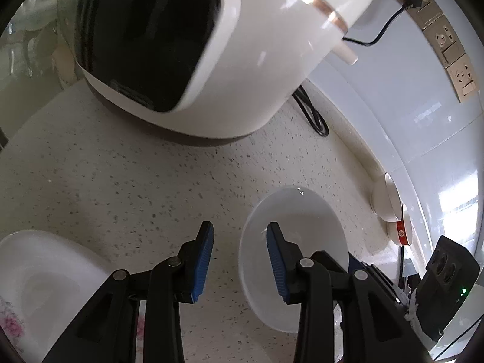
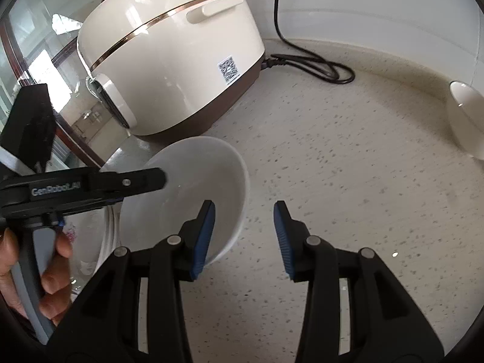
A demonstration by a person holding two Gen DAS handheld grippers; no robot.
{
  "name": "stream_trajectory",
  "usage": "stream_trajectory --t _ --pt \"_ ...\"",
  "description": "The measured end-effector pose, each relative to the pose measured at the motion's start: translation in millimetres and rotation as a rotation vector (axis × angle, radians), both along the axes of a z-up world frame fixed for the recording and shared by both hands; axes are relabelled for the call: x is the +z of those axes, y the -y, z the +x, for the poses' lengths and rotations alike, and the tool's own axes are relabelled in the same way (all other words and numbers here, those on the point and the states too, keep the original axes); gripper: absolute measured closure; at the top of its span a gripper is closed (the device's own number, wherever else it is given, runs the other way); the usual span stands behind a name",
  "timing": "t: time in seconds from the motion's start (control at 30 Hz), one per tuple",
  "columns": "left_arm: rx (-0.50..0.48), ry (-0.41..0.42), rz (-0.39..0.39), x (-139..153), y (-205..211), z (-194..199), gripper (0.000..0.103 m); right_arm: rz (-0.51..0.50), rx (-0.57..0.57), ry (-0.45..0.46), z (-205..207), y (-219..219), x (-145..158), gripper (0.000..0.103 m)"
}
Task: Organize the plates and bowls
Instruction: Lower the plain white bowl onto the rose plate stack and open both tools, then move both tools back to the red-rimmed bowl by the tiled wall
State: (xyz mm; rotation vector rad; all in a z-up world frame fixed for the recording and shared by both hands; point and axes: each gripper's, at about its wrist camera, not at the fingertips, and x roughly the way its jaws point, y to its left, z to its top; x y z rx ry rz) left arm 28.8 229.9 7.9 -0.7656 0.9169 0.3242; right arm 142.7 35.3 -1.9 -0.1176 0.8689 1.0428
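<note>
White bowl sits on the counter between my two tools; left tool jaws part-open, straddling the bowl's left rim, pads not pressing, nothing held; right tool jaws also part-open, straddling the bowl's right rim, one pad over the bowl, the other over bare counter, nothing held; so the bowl lies right of my left tool and left of my right tool, both about equally near; floral plate lies just left of the left tool; rice cooker behind.
</note>
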Motion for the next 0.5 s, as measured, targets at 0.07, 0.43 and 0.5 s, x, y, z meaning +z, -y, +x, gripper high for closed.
stream_trajectory --t 0.07,0.43,0.5 --pt "0.004 0.023 0.024 8 3 -5 0.061 0.006 -0.027 0.022 1 4 4 0.059" --pt "-0.034 0.134 0.306 58 40 -13 0.042 0.081 -0.147 0.193 -3 33 40 0.028" --pt "-0.041 0.147 0.357 66 50 -12 0.039 0.075 -0.176 0.267 -9 33 47 0.02"
